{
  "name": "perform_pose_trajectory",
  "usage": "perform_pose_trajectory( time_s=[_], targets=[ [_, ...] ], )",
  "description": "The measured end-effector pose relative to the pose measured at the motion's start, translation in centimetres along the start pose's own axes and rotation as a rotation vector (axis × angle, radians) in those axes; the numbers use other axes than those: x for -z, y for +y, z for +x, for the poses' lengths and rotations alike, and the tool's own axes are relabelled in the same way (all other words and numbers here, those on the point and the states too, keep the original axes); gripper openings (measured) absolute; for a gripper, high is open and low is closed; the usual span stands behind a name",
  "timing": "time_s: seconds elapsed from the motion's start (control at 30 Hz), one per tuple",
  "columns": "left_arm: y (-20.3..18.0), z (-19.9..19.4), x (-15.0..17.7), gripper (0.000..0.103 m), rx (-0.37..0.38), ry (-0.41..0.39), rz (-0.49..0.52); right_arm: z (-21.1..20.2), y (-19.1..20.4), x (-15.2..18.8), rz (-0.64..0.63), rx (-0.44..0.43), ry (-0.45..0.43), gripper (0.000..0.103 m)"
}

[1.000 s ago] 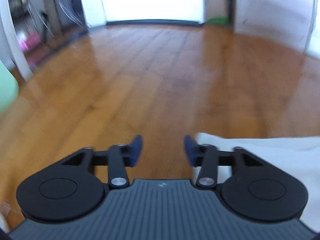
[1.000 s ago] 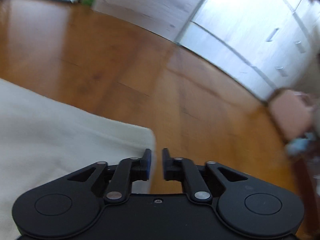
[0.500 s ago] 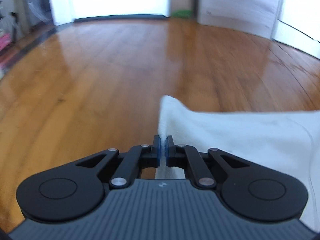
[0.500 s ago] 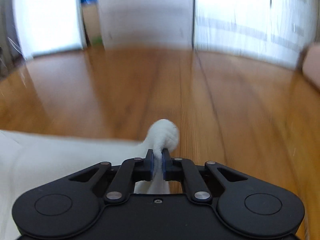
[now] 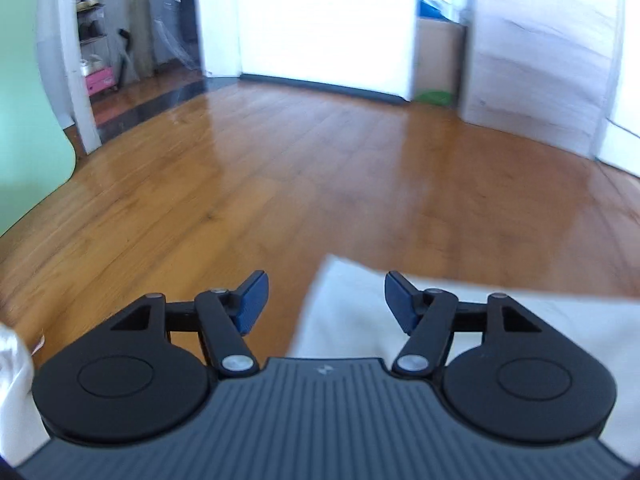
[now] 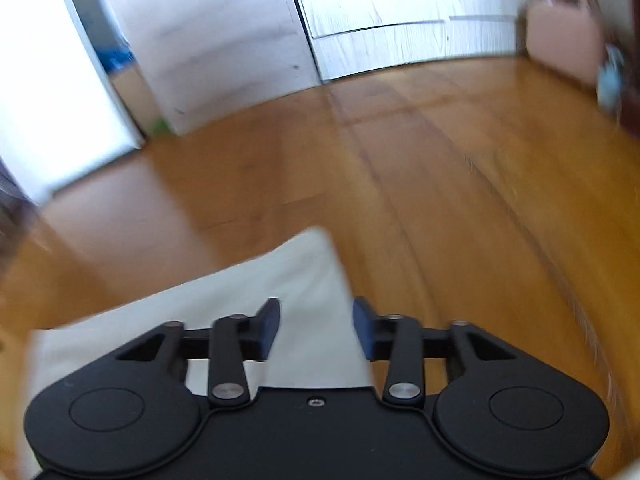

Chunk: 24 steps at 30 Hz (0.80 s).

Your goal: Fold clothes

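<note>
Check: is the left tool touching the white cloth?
Apart. In the left wrist view the opening left tool has bare blue pads; the white cloth lies on the floor below the gap, unpinched.

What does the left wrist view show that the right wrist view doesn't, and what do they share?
Only the left wrist view: the left gripper, jaws opening with nothing pinched, a green panel and a pink box. Only the right wrist view: the right gripper, also opening and empty, white drawer fronts and a pink bag. Both: the white garment lying on the wooden floor.
</note>
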<state>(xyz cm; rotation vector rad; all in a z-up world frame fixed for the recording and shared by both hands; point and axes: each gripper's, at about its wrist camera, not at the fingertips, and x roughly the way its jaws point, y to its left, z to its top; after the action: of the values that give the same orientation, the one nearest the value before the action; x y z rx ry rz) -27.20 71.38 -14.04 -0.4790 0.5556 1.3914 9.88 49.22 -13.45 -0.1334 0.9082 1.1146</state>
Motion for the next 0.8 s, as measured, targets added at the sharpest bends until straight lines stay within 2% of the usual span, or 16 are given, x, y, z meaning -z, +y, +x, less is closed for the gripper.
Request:
perform_pose_trajectory(
  time_s=[0.13, 0.23, 0.33, 0.4, 0.5, 0.57, 0.7, 0.8],
  targets=[
    [-5.5, -4.1, 3.7, 0.063, 0.235, 0.157, 0.092, -7.1, -3.2, 6.4, -0.002, -0.082, 0.084, 0.047],
    [-10.2, -7.3, 7.4, 0.062, 0.39, 0.259, 0.182, -11.2, -6.7, 11.1, -0.001, -0.081, 0.19, 0.047],
    [-15.1, -10.4, 11.2, 0.061, 0.523, 0.339, 0.28, -14.7, -11.5, 14.6, 0.05, 0.004, 0.241, 0.047],
    [-18.2, -12.6, 13.6, 0.061, 0.593, 0.36, 0.348, -16.8, -14.6, 16.1, 0.103, 0.077, 0.23, 0.047],
    [-21.6, -15.3, 16.8, 0.061, 0.657, 0.39, 0.402, -18.8, -19.9, 17.1, 0.219, 0.16, 0.19, 0.048],
    [-23.4, -16.8, 18.5, 0.061, 0.707, 0.417, 0.415, -19.1, -22.4, 17.8, 0.31, 0.173, 0.164, 0.048],
    [-24.4, -19.4, 20.8, 0.061, 0.764, 0.454, 0.414, -19.4, -25.2, 19.7, 0.422, 0.16, 0.155, 0.048],
    [-25.0, -20.6, 21.9, 0.061, 0.768, 0.435, 0.505, -17.9, -25.7, 20.2, 0.451, 0.164, 0.15, 0.052]
  ],
)
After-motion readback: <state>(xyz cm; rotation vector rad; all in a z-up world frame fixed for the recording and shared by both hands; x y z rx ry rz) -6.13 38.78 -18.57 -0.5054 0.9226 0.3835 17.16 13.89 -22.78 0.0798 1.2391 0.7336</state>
